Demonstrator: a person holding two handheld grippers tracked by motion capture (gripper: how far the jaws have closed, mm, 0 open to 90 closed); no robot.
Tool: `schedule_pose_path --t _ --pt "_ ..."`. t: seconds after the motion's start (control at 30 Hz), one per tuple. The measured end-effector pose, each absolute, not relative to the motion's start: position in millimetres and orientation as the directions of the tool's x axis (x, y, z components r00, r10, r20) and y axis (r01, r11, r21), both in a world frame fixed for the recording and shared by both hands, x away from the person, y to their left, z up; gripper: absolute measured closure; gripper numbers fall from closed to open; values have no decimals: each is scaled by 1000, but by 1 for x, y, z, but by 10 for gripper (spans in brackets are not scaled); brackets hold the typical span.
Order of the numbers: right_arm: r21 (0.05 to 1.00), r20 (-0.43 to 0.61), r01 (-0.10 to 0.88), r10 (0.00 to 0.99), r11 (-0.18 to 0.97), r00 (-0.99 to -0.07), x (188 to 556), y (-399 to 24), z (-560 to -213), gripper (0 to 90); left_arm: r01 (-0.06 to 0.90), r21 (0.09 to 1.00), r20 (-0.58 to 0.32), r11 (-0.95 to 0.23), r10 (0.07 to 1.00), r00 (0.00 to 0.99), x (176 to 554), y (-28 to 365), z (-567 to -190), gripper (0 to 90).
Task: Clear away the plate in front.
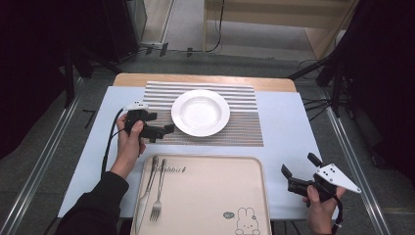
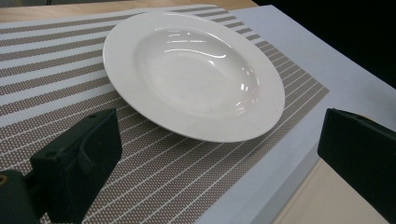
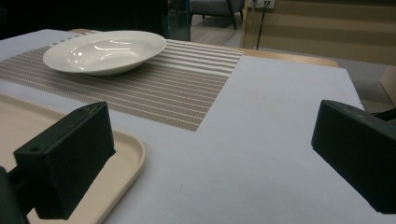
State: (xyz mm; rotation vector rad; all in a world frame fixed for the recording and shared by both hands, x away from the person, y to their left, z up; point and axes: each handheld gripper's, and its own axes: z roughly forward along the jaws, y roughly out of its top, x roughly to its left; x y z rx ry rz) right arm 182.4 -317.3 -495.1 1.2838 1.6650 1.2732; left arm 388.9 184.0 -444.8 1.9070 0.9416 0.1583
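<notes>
Left hand-held gripper (image 1: 164,125): A person's hand holds it over the left part of the striped mat. Its two black jaws are spread wide apart. Nothing is between them. It points at the plate and is near the plate's left rim, but does not touch it.

Right hand-held gripper (image 1: 299,164): A person's hand holds it over the table, near the right front corner. Its jaws are spread wide too, with nothing in them. It is just to the right of the tray and well apart from the plate.

Plate (image 1: 200,112): It is white, round and deep. It sits flat on the middle of the mat. Nothing is in it.

Mat (image 1: 244,105): It has brown and white stripes. It lies on the far half of the table, under the plate.

Tray (image 1: 215,196): It is beige and has a little rabbit drawn near the front. It lies on the near side of the table, in front of the mat.

Fork (image 1: 157,196) and knife (image 1: 147,188): They lie side by side at the left end of the tray. The knife is on the left.

Table (image 1: 288,127): Its top is pale blue-white.
</notes>
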Motion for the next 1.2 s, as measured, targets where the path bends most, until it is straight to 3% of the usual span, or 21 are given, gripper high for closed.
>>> schedule_pose_path --t 0.9,1.0,1.2 --pt "953 57 302 955 35 -291 183 -318 -496 0 592 763 -273 -261 699 661 435 163 -459 0" --pt "951 62 307 955 32 -290 183 -318 -496 0 603 754 -275 -260 710 649 440 160 -460 65" --pt "952 61 305 954 32 -292 184 -318 -496 0 610 741 -265 -280 713 650 450 154 -465 64"
